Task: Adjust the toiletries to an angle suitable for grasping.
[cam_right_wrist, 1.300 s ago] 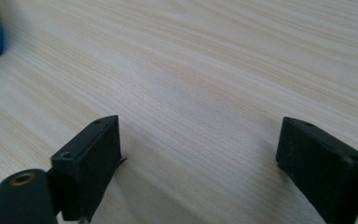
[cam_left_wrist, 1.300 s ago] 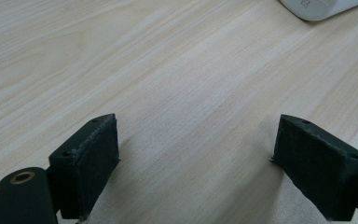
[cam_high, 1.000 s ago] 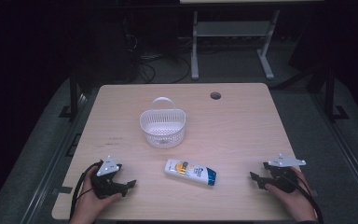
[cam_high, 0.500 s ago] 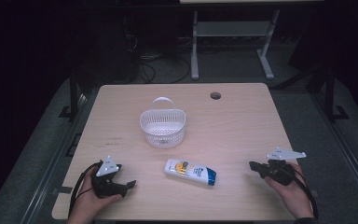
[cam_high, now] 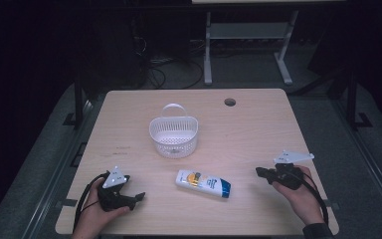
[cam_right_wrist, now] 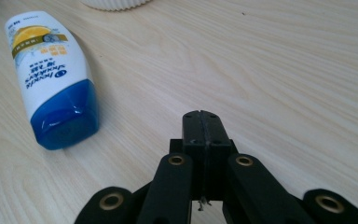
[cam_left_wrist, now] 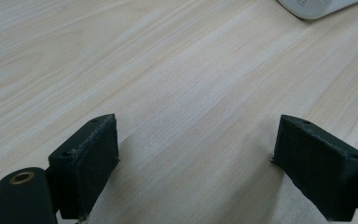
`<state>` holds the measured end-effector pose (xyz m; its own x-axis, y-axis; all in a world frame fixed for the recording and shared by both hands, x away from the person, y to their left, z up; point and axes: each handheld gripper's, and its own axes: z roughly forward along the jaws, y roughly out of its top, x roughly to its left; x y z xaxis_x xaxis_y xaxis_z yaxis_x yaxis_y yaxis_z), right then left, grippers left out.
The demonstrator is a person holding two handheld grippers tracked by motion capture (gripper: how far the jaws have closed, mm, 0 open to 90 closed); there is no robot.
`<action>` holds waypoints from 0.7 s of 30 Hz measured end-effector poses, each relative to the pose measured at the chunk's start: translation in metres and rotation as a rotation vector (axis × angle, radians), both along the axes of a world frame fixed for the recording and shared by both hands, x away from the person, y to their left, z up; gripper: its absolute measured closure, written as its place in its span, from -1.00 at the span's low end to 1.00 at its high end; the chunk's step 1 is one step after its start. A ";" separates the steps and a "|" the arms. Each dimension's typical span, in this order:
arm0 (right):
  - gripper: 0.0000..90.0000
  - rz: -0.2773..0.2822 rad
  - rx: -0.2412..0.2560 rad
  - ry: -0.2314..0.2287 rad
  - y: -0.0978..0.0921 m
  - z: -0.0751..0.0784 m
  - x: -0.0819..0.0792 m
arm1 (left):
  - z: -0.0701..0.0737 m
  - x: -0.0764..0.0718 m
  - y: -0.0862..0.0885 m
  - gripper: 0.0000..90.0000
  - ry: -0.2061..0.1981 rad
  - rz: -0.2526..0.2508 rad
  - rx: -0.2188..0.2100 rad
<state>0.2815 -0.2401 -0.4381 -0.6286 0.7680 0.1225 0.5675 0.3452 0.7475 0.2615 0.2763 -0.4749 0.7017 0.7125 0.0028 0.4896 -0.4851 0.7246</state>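
Observation:
A white shampoo bottle (cam_high: 202, 183) with a blue cap lies flat near the table's front middle. The right gripper view has the bottle (cam_right_wrist: 51, 74) to the left, cap end nearest. Behind it stands a white plastic basket (cam_high: 174, 133) with a handle. My left gripper (cam_high: 138, 196) rests on the table at the front left, jaws wide apart with bare wood between them (cam_left_wrist: 196, 154). A hand holds my right gripper (cam_high: 259, 172) at the front right, pointing at the bottle. In its own view the right gripper (cam_right_wrist: 202, 121) is shut with nothing in it.
The light wooden table (cam_high: 258, 129) has a round cable hole (cam_high: 230, 102) at the back right. A corner of the white bottle (cam_left_wrist: 317, 7) shows at the top right of the left gripper view. Dark floor, cables and a metal table frame lie beyond the far edge.
My right gripper has lifted slightly and moved forward and left toward the bottle. The left gripper, bottle and basket have stayed in place.

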 end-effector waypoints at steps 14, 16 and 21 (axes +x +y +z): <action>1.00 0.086 0.006 0.004 0.037 -0.002 0.016 | 0.000 0.000 0.000 -0.71 0.002 -0.001 0.002; 1.00 0.102 -0.002 0.010 0.042 -0.005 0.017 | 0.000 0.000 0.000 -0.71 0.002 0.000 0.002; 1.00 0.132 -0.001 0.023 0.051 -0.010 0.016 | 0.000 0.000 0.000 -0.71 0.002 0.000 0.002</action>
<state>0.2971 -0.1889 -0.4485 -0.7214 0.6789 0.1367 0.5337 0.4191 0.7346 0.2615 0.2764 -0.4747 0.7019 0.7122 0.0027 0.4907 -0.4863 0.7229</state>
